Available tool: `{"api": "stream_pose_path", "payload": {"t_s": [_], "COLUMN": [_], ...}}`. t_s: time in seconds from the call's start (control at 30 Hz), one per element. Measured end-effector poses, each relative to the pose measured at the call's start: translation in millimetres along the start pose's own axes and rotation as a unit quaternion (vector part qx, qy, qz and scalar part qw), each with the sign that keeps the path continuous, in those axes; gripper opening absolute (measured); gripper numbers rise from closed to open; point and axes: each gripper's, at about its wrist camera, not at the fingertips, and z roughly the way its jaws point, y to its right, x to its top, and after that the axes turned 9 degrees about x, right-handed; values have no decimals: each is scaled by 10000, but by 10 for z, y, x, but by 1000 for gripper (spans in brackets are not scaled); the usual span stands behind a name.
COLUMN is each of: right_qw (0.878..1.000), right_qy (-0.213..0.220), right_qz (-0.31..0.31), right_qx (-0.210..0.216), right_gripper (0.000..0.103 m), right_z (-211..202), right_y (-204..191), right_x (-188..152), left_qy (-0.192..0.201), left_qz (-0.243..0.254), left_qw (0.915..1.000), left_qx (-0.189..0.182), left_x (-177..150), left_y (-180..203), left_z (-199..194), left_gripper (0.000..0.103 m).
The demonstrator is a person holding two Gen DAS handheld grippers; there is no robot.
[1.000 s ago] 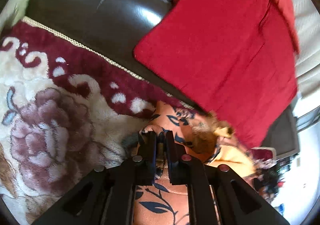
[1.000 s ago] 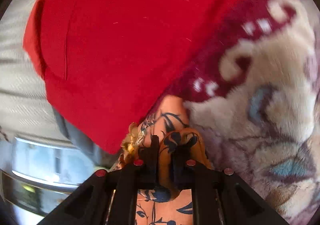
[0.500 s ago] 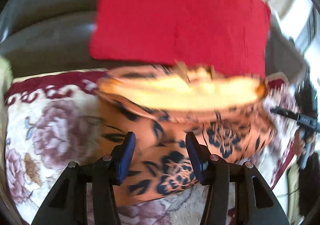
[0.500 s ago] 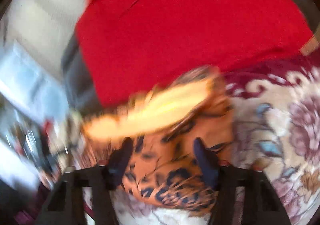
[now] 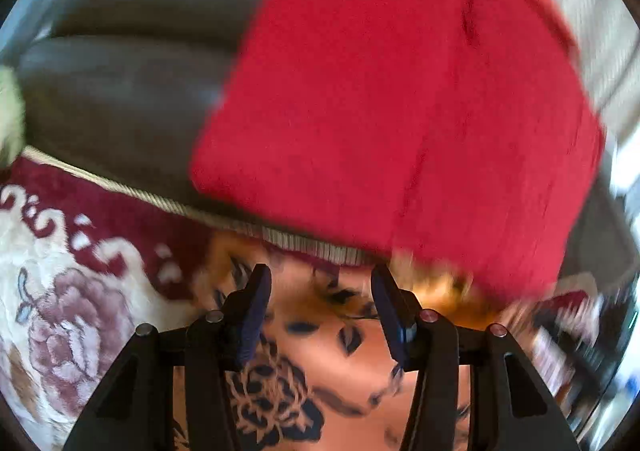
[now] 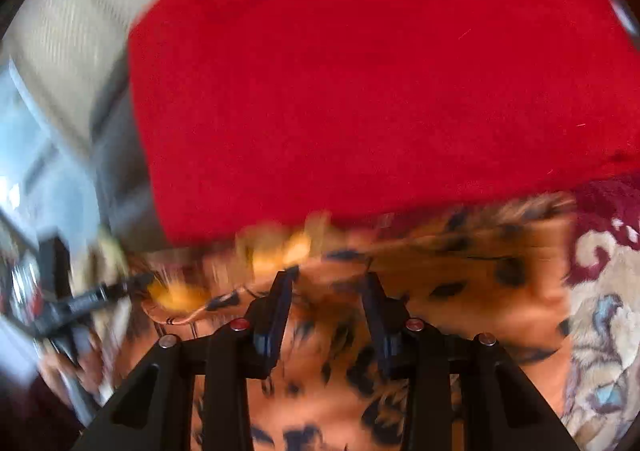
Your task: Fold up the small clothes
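Observation:
An orange garment with dark blue flowers (image 5: 320,335) lies on a floral blanket (image 5: 72,315), close under both grippers. It also fills the lower part of the right wrist view (image 6: 460,275), blurred by motion. My left gripper (image 5: 320,283) is open and empty just above the cloth. My right gripper (image 6: 330,283) is open and empty over the same garment. The left gripper (image 6: 92,299) shows at the left edge of the right wrist view.
A red cushion (image 5: 400,99) leans on a dark leather sofa back (image 5: 120,71) right behind the garment; it also shows in the right wrist view (image 6: 360,71). The blanket has a dark red border with a cord edge (image 5: 160,203).
One second ago both grippers were shut on the garment. They let go half a second ago and the cloth dropped flat. Both grippers have since moved closer to its far edge.

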Motion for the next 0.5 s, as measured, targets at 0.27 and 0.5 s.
{"api": "stream_pose_path", "payload": {"t_s": [0.27,0.5], "right_qw": [9988,9941], "right_qy": [-263,-809], "right_qz": [-363,-173], "right_qx": [-171,-699], "right_gripper": [40,41], "right_z": [-506,-500], "right_y": [83,356], "right_x": [-185,-782], "left_qy": [-429,-550], "left_qz": [1584,1961], "left_qw": [9849,9679], "left_qx": [545,1473], "left_x": [-616,-944], "left_y": [41,16], "left_z": [-295,-141], "left_gripper": [59,62]}}
